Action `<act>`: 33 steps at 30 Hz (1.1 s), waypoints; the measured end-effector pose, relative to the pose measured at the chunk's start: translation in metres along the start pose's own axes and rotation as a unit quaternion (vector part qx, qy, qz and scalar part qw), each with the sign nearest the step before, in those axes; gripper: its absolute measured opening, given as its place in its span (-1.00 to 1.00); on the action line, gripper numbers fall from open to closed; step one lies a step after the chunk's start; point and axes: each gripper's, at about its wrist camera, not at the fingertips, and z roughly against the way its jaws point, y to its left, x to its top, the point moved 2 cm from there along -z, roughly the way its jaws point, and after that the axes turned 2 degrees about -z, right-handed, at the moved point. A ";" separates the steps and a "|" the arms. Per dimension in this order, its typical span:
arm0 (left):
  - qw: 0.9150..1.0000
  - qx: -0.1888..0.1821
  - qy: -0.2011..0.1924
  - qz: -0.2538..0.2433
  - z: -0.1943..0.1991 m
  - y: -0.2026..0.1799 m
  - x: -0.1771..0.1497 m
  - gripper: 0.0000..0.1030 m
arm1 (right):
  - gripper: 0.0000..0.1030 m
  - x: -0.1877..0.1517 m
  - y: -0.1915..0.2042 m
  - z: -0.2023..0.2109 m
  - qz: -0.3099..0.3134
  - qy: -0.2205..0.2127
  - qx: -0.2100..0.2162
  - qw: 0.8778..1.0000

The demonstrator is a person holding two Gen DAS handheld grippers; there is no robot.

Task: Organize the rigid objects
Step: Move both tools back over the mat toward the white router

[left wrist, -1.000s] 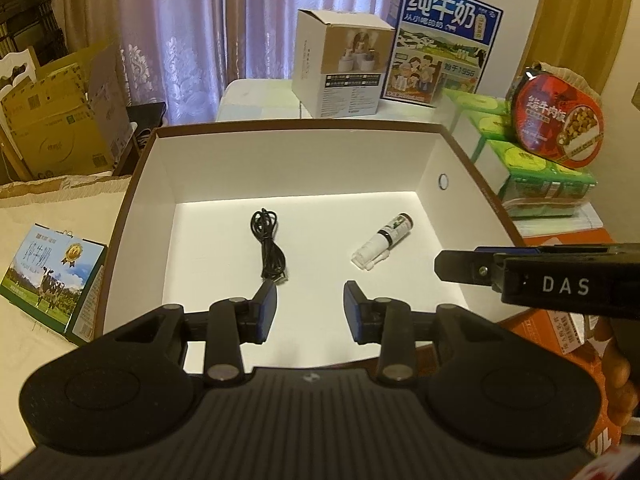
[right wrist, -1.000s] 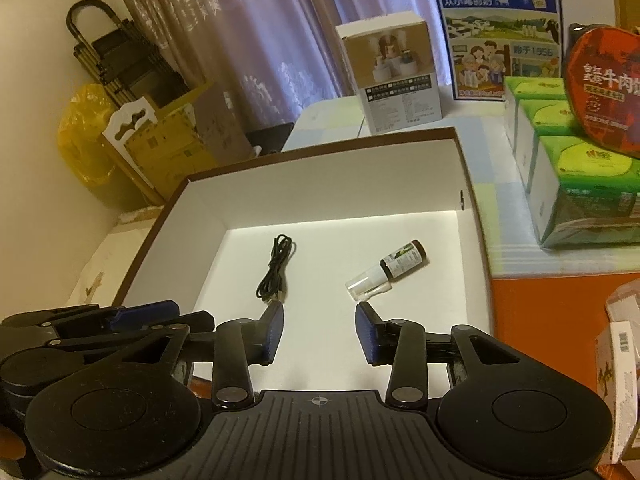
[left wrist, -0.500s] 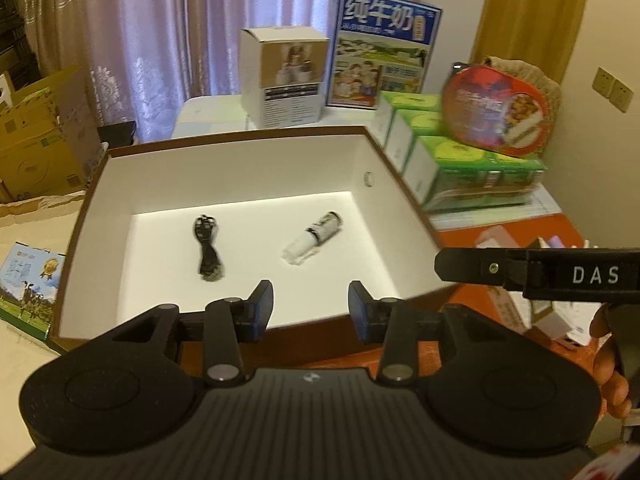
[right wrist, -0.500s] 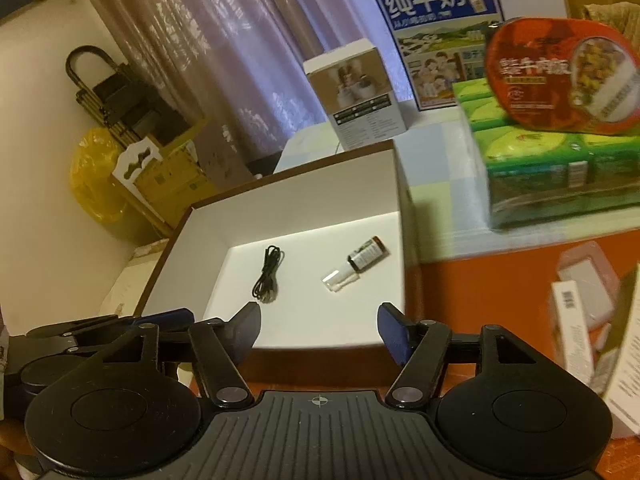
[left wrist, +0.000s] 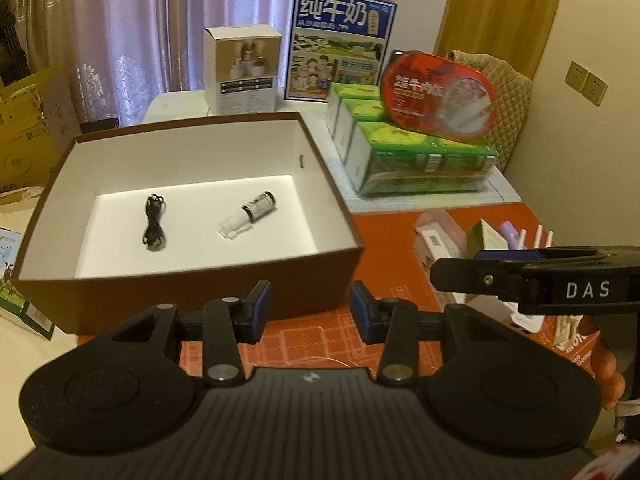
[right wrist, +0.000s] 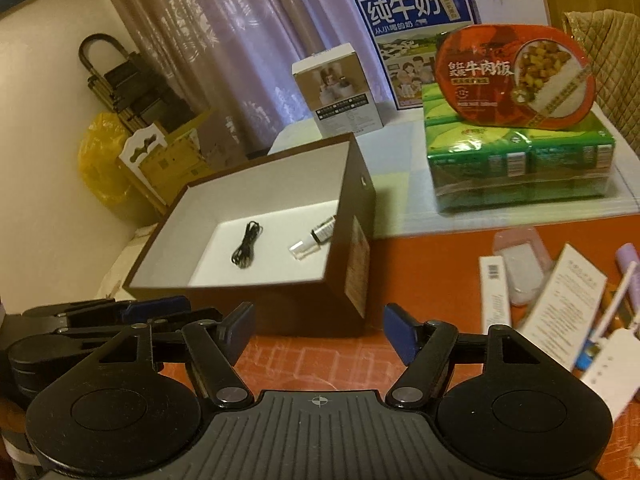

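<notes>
1. Two items already lie in the brown cardboard box with white lining [left wrist: 192,280]: a coiled black cable [left wrist: 154,224] and a small bottle with a clear cap [left wrist: 250,214], both ahead of the left gripper [left wrist: 308,308], past the near wall.
2. Left gripper: jaws partly spread, just been opening, nothing between them. It hangs over the orange tabletop [left wrist: 384,236], just short of the box.
3. Right gripper [right wrist: 318,330]: jaws spread wide, just been opening, empty.
4. Step in hand, as I read it: between drops, heading for the next object.
5. Remaining loose items sit ahead and to the right of the right gripper: a long white carton with a barcode [right wrist: 496,292], a white leaflet-like card [right wrist: 568,292], a lilac tube [right wrist: 628,256]; that corner is blurred.
6. Next move calls for swinging the right gripper over one piece, lining the jaws across its narrow side, then closing.
</notes>
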 end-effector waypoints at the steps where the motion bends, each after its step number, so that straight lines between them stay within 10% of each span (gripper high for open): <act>1: 1.000 -0.001 0.001 0.000 0.001 -0.004 -0.002 -0.26 | 0.32 -0.001 -0.002 0.002 0.002 0.001 -0.001 1.000; 33: 0.993 -0.069 0.064 -0.065 -0.031 -0.112 -0.042 -0.25 | 0.32 -0.061 -0.111 0.093 -0.081 0.032 -0.088 0.992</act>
